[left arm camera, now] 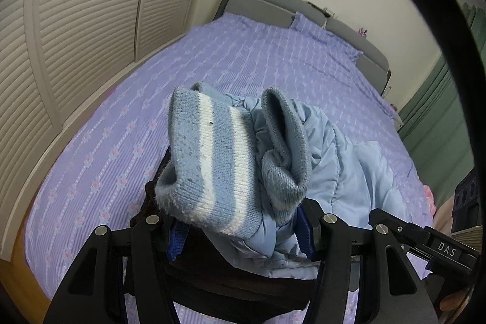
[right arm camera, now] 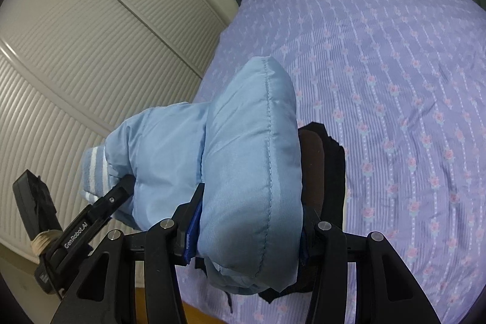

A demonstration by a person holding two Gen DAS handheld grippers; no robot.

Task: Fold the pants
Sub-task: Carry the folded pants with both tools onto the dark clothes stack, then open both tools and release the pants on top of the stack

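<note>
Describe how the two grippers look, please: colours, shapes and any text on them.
Both the left gripper and the right gripper are matte black, with angular linkage arms joined by round silver pins. Their fingers carry ribbed blue pads. White lettering reads "DAS" and "GenRobot.AI". Tan cord wraps one black mount.

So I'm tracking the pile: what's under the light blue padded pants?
Under the light blue padded pants lies a dark brown garment with black fabric beside it, on the purple bedspread. How far they extend beneath is covered.
</note>
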